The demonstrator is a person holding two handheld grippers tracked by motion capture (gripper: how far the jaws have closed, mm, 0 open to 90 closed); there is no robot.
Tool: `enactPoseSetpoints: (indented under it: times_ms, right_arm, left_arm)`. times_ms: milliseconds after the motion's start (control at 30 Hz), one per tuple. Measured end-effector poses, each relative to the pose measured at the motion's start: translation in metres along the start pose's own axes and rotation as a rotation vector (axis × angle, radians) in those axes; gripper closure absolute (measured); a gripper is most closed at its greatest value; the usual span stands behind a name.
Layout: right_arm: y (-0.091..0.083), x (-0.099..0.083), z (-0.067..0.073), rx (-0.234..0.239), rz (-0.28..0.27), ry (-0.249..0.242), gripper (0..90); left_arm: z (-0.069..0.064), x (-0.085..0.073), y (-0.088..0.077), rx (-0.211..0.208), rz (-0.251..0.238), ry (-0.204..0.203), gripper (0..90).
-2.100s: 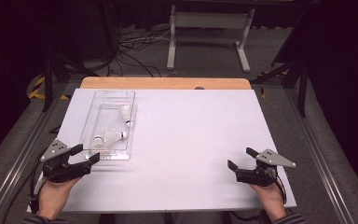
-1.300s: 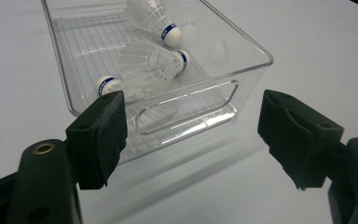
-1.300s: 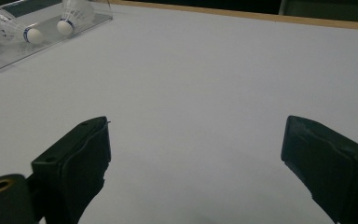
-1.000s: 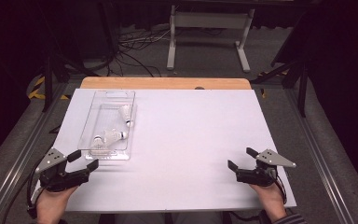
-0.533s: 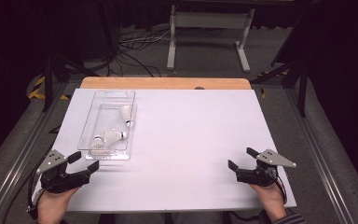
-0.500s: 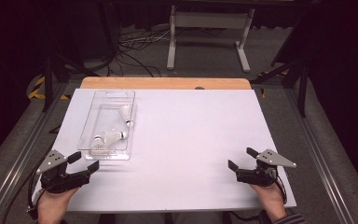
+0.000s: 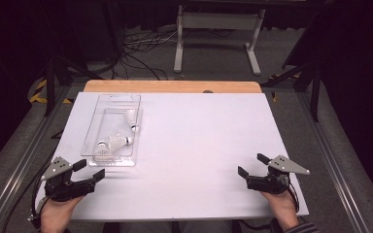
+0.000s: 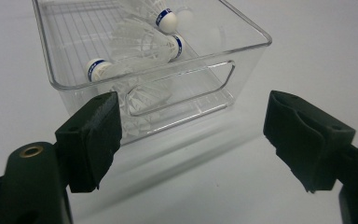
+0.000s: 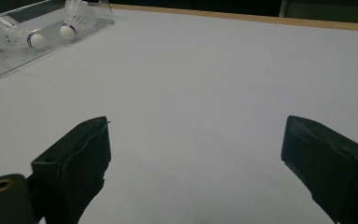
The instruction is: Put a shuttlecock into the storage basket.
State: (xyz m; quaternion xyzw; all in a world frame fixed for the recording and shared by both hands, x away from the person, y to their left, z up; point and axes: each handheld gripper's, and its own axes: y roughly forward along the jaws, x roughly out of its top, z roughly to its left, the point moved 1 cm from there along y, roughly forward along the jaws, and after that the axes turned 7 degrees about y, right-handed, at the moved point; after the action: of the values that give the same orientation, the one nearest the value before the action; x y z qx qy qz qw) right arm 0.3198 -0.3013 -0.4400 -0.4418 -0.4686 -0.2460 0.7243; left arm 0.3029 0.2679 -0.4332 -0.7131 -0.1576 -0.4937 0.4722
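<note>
Both pairs of jaws stand wide apart with nothing between them. Seen in the left gripper view, the left gripper (image 8: 191, 135) points straight at the near end wall of the clear plastic bin (image 8: 254, 49), with its left jaw overlapping the bin's near corner in the picture, though it does not seem to touch the plastic. A handle slot is cut into that end wall, and the gripper appears lined up with it, which suggests the bin is the thing about to be taken or moved; holding the jaws this wide would let them straddle the wall or a corner.

From above, the left gripper (image 7: 85, 172) rests just beside the bin's (image 7: 91, 127) near end, at the front left of the white table (image 7: 209, 145). The right gripper (image 7: 252, 167) sits well apart from the bin, far off to its right and at the table's front edge, likely parked and waiting.

Inside the bin lie several white shuttlecocks (image 8: 140, 44) with blue bands round their cork heads. I can make out at least three, lying on their sides, two touching and one nearer the bin's far end. In the right gripper view the bin (image 9: 98, 18) shows far off with two shuttlecocks' heads toward the camera.
</note>
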Motion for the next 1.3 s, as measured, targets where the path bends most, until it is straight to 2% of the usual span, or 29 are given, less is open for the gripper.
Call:
enactPoseSetpoints:
  times_ms: [433, 833, 1033, 1300]
  right_arm:
    - [-0.0008, -0.0001, 0.0006, 0.005, 0.001, 0.000, 8.9]
    - [-0.0010, -0.0001, 0.0016, 0.019, 0.001, 0.004, 8.8]
    - [-0.0009, -0.0003, 0.0022, 0.024, 0.006, 0.008, 8.8]
    - [0.0000, -0.0005, 0.0027, 0.029, 0.010, 0.005, 8.8]
  left_arm:
    - [0.0024, -0.0020, 0.0016, -0.013, 0.005, -0.016, 20.4]
    - [0.0007, -0.0024, 0.0050, -0.006, 0.031, 0.001, 20.5]
    - [-0.0005, -0.0032, 0.0079, -0.018, 0.055, 0.006, 20.5]
    - [0.0005, -0.0033, 0.0065, -0.023, 0.041, -0.002, 20.5]
